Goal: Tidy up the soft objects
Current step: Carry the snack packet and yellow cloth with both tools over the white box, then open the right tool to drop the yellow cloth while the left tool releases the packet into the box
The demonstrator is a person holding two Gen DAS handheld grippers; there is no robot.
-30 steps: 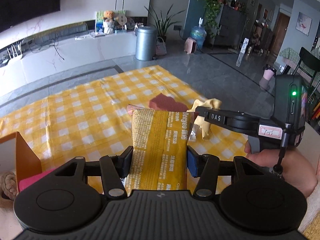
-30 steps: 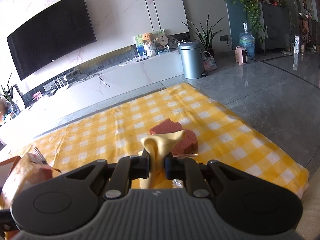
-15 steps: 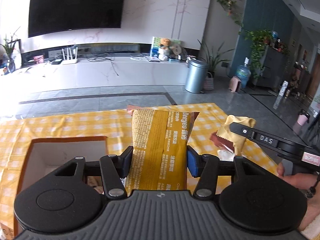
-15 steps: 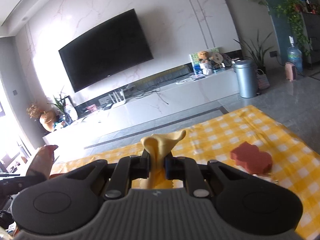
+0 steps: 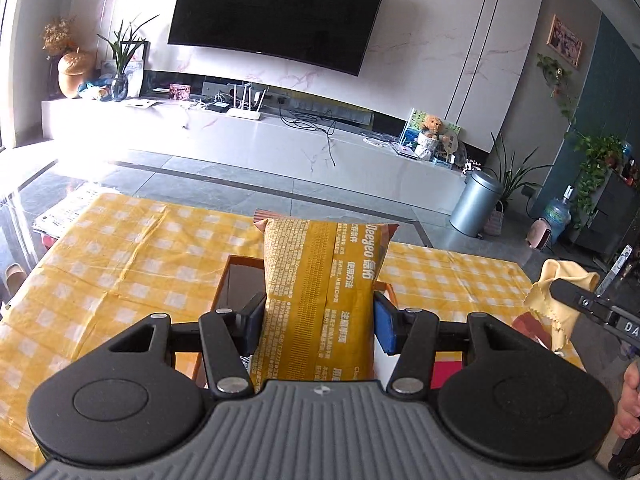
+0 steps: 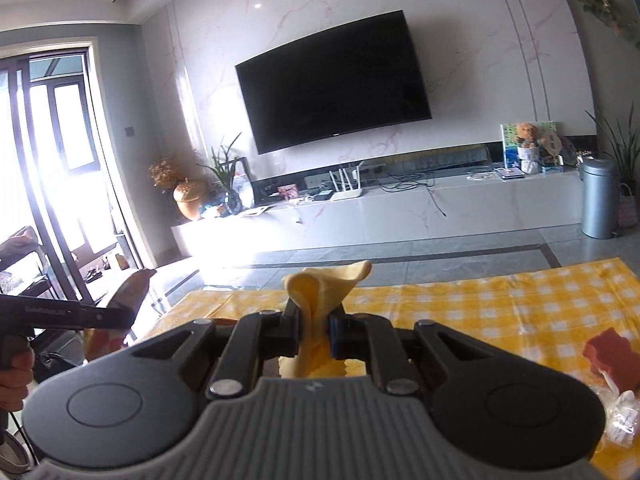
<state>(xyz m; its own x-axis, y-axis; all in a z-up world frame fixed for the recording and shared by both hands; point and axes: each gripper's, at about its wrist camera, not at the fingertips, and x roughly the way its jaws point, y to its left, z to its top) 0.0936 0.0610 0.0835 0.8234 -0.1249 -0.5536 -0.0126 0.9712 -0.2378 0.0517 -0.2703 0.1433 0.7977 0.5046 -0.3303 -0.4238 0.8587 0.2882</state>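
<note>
left gripper (image 5: 319,322) clamped on a yellow packet (image 5: 322,280), held upright above the orange box (image 5: 236,276) on the checked worktop (image 5: 120,256). right gripper (image 6: 314,330) pinched together on a yellow cloth (image 6: 320,292), raised off the worktop. red sponge (image 6: 610,356) lying at right.

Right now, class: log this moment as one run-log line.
left gripper: shut on yellow packet | right gripper: shut on yellow cloth | box: under packet

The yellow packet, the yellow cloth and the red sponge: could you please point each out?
yellow packet (image 5: 324,292), left wrist view, printed middle.
yellow cloth (image 6: 320,292), right wrist view, fold above pads.
red sponge (image 6: 612,356), right wrist view, top face.
</note>
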